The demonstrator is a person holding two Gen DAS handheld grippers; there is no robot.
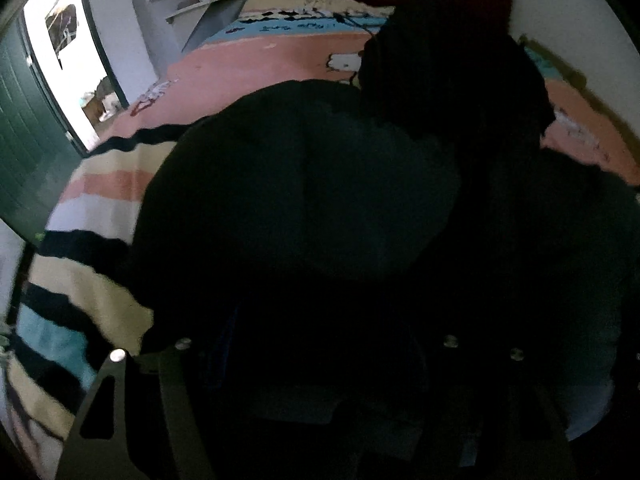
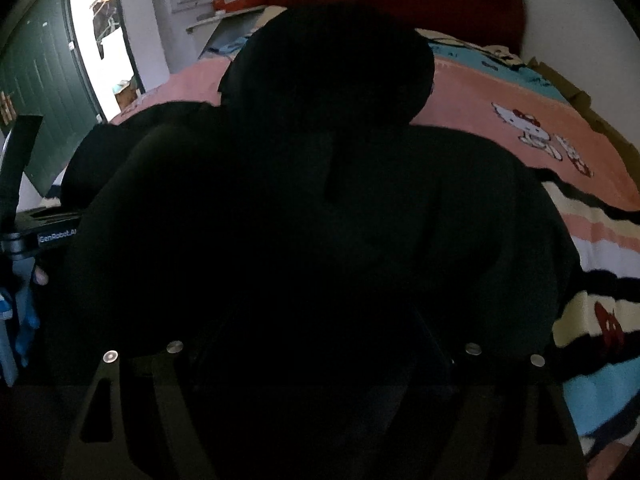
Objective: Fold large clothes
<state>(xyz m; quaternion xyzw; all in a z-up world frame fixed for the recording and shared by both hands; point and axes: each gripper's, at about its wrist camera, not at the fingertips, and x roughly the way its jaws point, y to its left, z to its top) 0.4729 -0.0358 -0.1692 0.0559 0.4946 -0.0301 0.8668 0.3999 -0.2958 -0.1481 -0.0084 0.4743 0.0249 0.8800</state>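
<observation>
In the left wrist view a large black garment (image 1: 304, 208), soft, matte and bunched into rounded folds, lies heaped on a pink cartoon-print blanket (image 1: 256, 60) with cream, black and blue stripes, filling the space just ahead of and between the left gripper (image 1: 316, 344) fingers; the dark hides whether the jaws are spread or pinching cloth. In the right wrist view the same dark mound covers everything ahead of the right gripper (image 2: 324, 348), the blanket showing right of the jaws, and its jaw state is equally unreadable.
</observation>
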